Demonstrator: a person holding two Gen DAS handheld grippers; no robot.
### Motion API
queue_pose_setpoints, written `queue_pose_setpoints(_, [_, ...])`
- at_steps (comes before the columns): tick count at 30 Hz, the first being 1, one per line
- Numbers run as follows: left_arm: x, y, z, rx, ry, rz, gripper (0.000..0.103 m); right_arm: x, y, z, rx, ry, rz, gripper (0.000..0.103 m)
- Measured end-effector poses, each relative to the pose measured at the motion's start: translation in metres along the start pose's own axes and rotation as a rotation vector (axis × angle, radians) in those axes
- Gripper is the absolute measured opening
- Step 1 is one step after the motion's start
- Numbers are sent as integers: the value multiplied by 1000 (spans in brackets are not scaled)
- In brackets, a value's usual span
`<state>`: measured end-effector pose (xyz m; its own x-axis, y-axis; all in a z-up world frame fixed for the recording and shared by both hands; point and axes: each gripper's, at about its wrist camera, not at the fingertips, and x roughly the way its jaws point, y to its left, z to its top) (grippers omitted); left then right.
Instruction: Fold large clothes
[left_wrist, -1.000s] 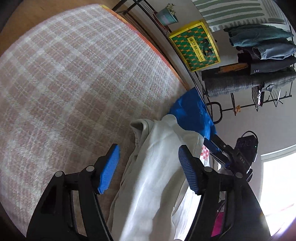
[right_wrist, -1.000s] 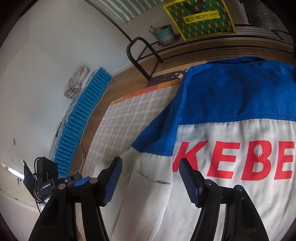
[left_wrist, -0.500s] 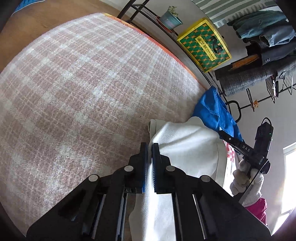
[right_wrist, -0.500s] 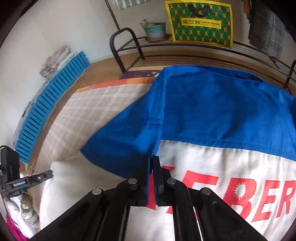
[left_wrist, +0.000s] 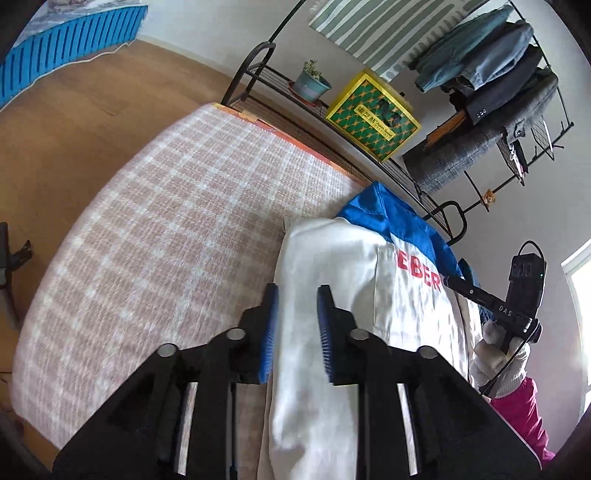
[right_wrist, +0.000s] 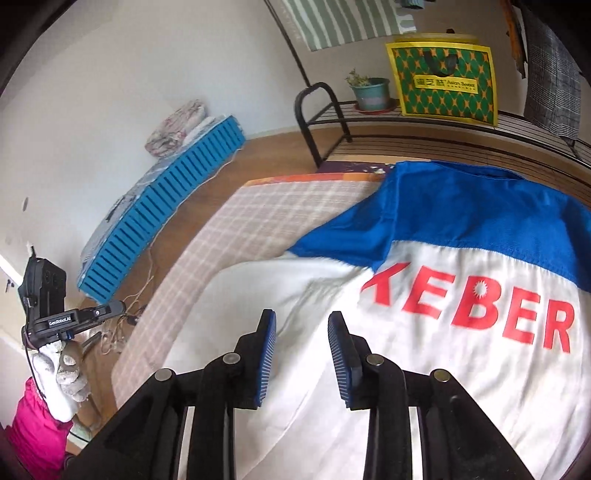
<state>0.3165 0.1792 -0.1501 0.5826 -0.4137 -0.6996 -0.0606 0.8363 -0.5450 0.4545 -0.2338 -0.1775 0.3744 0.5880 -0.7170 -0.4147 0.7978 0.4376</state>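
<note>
On the checked blanket (left_wrist: 177, 236) lies the white and blue jacket (right_wrist: 424, 369), partly folded. Above it, the left gripper (left_wrist: 295, 328) and right gripper (right_wrist: 302, 354) have just been opening, fingers apart, nothing between.

One jacket (right_wrist: 443, 350), one blanket (left_wrist: 166, 240), two grippers (left_wrist: 295, 325) (right_wrist: 303, 350), one flowerpot (right_wrist: 369, 92).
</note>
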Motion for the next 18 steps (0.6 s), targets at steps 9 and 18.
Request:
queue_pose_setpoints(9, [-87,18,-113,-53,104,-108,55,-66,95,-125,-17,68,112,53])
queue_pose_setpoints(18, [-51,42,-228,-180,328,-197,55,-33,115,-250,125,265,111,56])
